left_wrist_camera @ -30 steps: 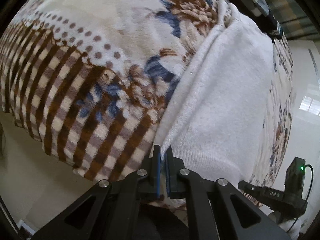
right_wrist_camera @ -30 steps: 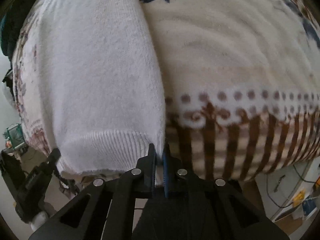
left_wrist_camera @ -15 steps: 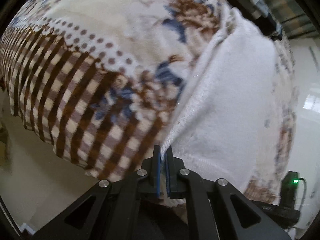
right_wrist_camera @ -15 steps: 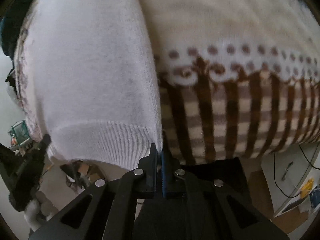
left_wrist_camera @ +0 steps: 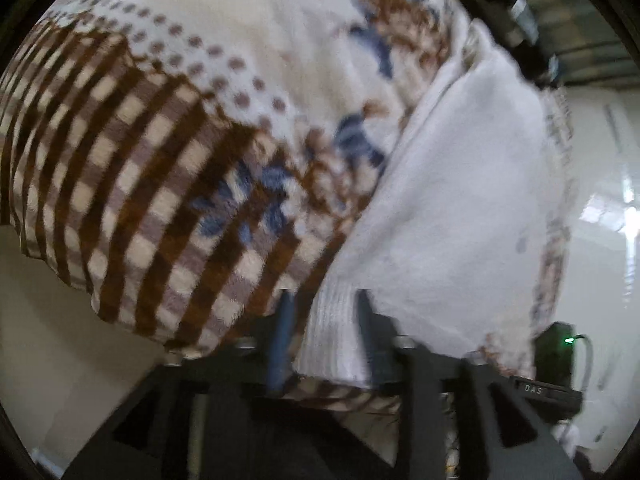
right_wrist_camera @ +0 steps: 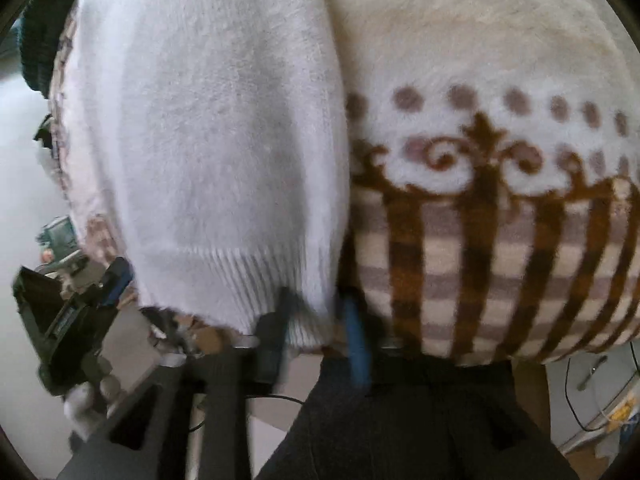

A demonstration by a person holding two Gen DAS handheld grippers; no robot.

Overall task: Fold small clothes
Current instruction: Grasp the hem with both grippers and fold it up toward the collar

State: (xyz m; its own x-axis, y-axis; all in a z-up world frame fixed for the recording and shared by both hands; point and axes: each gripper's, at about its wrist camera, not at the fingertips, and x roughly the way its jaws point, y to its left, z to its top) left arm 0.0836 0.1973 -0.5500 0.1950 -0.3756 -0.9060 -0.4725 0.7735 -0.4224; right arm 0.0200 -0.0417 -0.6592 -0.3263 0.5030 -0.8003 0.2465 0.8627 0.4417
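A white fuzzy knit sweater [left_wrist_camera: 460, 200] lies flat on a patterned blanket [left_wrist_camera: 168, 168], its ribbed hem hanging at the near edge. My left gripper [left_wrist_camera: 324, 300] is open, its two fingers apart on either side of the hem's left corner. In the right wrist view the sweater [right_wrist_camera: 208, 132] fills the left half. My right gripper [right_wrist_camera: 318, 304] is open too, its fingers straddling the hem's right corner without pinching it.
The blanket [right_wrist_camera: 500, 152], cream with brown checks, dots and blue flowers, covers the table and drapes over its near edge. A dark garment [left_wrist_camera: 508, 12] lies at the far end. The other gripper's body [right_wrist_camera: 68, 300] shows at lower left; pale floor lies below.
Both grippers have opened and let go of the sweater's hem corners, which they pinched earlier. The hem now rests at the blanket's near edge.
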